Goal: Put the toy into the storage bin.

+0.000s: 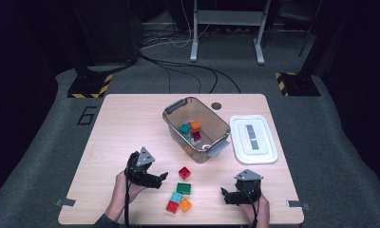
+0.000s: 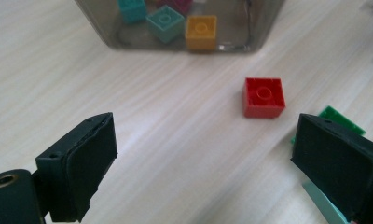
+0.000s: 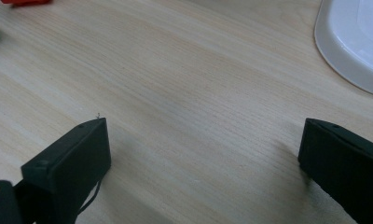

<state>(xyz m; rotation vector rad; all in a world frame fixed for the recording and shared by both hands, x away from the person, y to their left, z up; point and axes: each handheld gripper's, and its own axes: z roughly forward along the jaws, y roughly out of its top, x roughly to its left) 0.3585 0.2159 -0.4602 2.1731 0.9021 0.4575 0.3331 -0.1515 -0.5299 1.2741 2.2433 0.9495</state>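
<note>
Your left gripper (image 2: 203, 154), jaws spread wide and empty near the worktop's front edge, could catch the green brick (image 2: 341, 120) while reaching for the red brick (image 2: 264, 97).

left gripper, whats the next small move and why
Probably ease the left gripper forward and a little to its right until the red block sits between the open jaws, then close. The block lies loose on the table, ahead of the jaws, and other blocks already sit in the clear bin.

Bin (image 1: 178, 105) mid-table (image 1: 117, 123), 4 blocks inside; lid (image 1: 269, 152) right of it; 5 blocks (image 1: 184, 172) near front edge.
</note>
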